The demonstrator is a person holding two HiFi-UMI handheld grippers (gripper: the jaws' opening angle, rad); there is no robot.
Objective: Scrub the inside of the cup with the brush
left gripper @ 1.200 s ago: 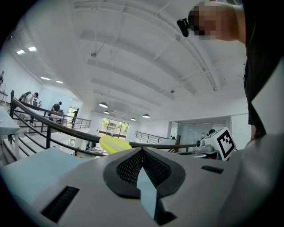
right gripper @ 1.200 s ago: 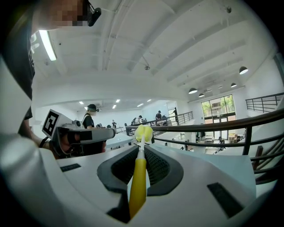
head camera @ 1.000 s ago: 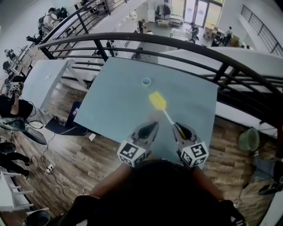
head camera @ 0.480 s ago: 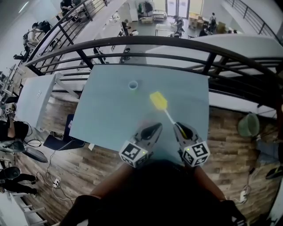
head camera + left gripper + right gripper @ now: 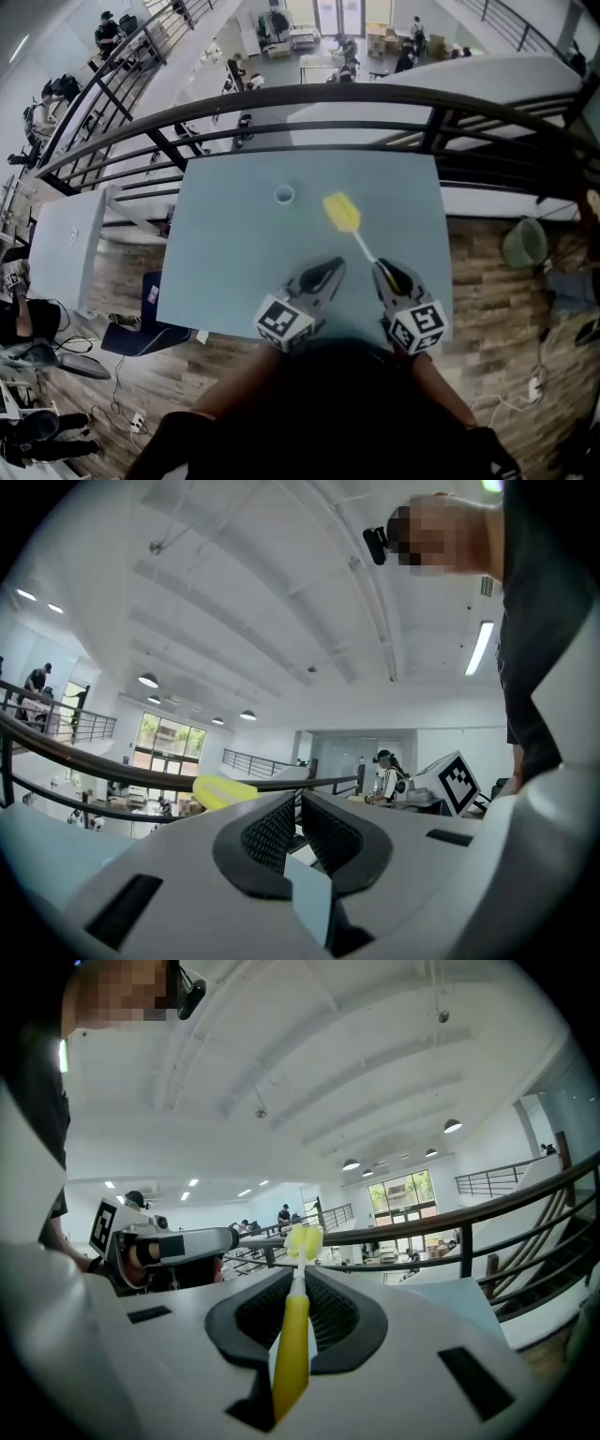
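Note:
A small pale cup (image 5: pixel 284 195) stands upright on the light blue table (image 5: pixel 225 253), well beyond both grippers. My right gripper (image 5: pixel 380 268) is shut on the yellow handle of the brush (image 5: pixel 342 213). Its yellow sponge head sticks out ahead over the table, to the right of the cup. In the right gripper view the brush handle (image 5: pixel 292 1335) lies between the jaws of the right gripper (image 5: pixel 298 1283). My left gripper (image 5: pixel 330 269) is beside it, shut and empty. The left gripper (image 5: pixel 298 801) shows its pads together, and the brush head (image 5: pixel 225 791) shows to its left.
A dark curved railing (image 5: pixel 309 94) runs behind the table's far edge, with a drop to a lower floor beyond. A second pale table (image 5: pixel 66 239) stands at the left. A green bucket (image 5: pixel 525 242) sits on the wooden floor to the right.
The head view has swung, so the table and the cup now sit lower and further left in it. Both grippers shifted slightly right together; the brush stays in the right gripper.

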